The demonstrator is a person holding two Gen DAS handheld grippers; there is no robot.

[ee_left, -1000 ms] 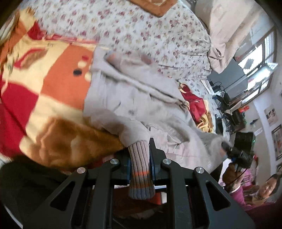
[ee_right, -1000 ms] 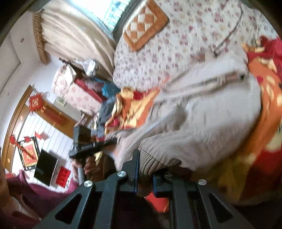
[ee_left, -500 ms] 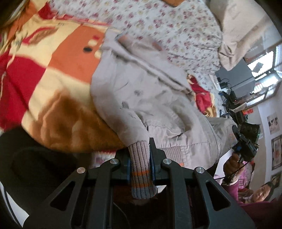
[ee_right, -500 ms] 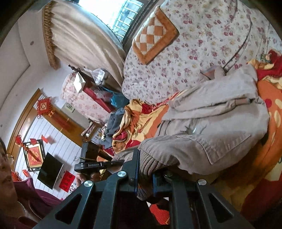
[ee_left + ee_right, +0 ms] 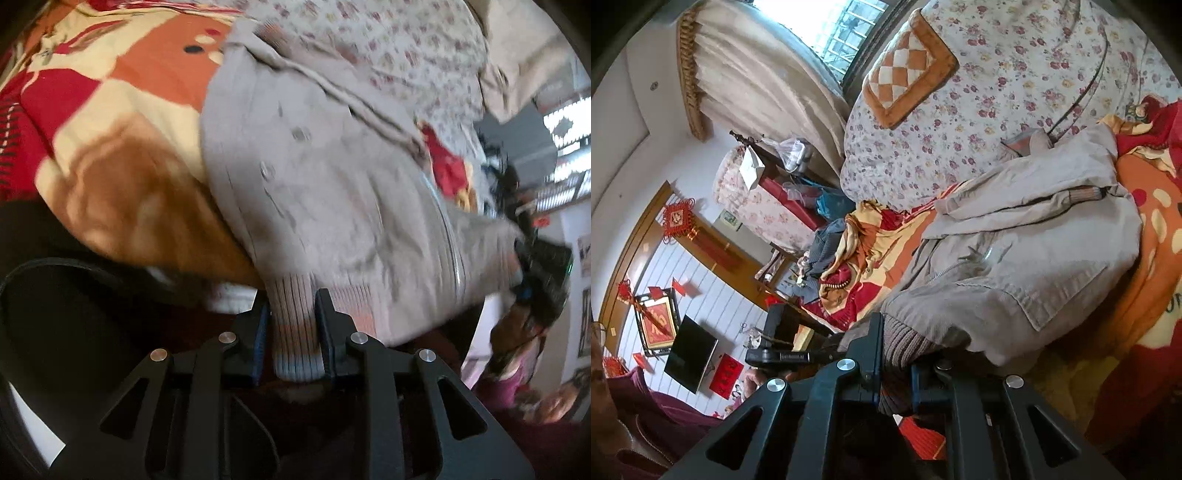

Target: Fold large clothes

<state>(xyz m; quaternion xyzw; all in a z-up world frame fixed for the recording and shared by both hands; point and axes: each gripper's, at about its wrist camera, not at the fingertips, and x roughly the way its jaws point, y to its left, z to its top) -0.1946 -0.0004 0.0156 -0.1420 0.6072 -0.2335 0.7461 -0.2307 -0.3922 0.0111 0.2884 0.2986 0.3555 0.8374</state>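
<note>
Beige corduroy jacket (image 5: 332,177) on bed; left gripper (image 5: 291,325) jaws just opening, ribbed hem (image 5: 293,332) loose between. Right gripper (image 5: 894,365) pinches hem. Next: release, smooth fold.

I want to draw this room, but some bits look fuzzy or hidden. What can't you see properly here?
- Left wrist view: the beige zip-up jacket is motion-blurred, so its buttons stay vague.
- Left wrist view: the striped ribbed hem ends behind the left tongs.
- Right wrist view: the brown ribbed hem disappears inside the right tongs.
- Right wrist view: the red wall hangings are too small to read.
</note>
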